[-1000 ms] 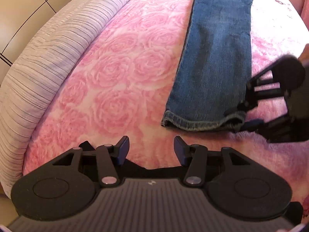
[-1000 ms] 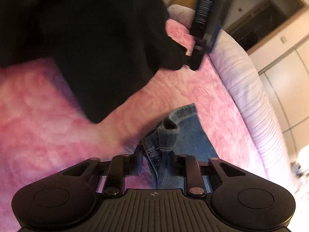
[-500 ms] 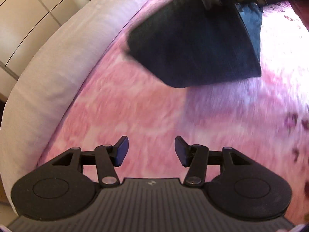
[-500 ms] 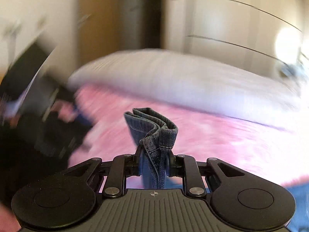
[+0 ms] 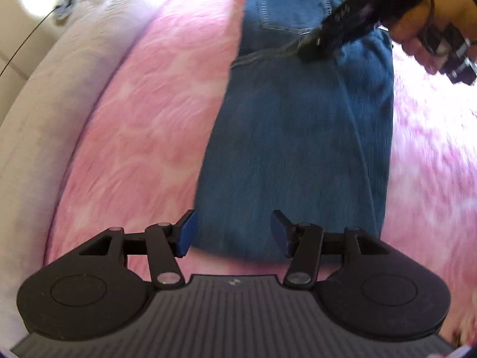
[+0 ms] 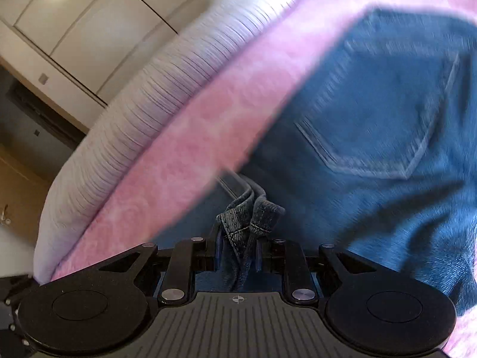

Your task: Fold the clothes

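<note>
Jeans [image 5: 298,137] lie flat on pink bed cover [image 5: 134,113], folded end just ahead of left tool [image 5: 232,231]; its jaws parted, nothing between. Right tool [image 6: 237,252] pinches bunched hem [image 6: 250,217], held over back pocket [image 6: 384,119]. Striped bed edge [image 6: 143,113] beyond, at left. Frames motion-blurred.

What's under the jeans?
A pink blanket shows all round the jeans, which lie on it. The part right beneath them is covered, so nothing more can be seen.
</note>
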Demonstrator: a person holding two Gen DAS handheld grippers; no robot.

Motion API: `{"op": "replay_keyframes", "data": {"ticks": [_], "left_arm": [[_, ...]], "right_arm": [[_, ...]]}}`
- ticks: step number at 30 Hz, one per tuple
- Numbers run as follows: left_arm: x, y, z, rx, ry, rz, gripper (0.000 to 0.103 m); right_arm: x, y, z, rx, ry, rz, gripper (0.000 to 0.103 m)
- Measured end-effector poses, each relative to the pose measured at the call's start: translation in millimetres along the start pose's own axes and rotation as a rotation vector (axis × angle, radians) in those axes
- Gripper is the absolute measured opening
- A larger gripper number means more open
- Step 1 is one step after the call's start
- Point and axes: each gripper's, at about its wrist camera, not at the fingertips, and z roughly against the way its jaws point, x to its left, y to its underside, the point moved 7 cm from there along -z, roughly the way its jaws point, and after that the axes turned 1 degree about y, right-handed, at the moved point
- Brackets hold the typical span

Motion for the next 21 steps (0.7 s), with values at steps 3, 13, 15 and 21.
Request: {"op": "replay_keyframes", "data": {"ticks": [3,13,15,21], "left_arm": [[-2,-19,-17,0.021,0.021,-0.010,0.050],[2,-25,-78,0.146,0.070,0.059,0.052],[4,-24,-84,0.148,0.077,0.082,0.052],[25,-22,-69,0.014,0.102,0.250,0.053]], "right_arm": [[-12,3,-2,0.034,-0.034,-0.008,0.020],[-45,6,-2,0.117,-0.037,-0.050,0.027],[-43,-1,8,0.103,-0.019,-0.020,0.033],[-18,-13,40,-0.047,0.105,0.192,0.035]]}}
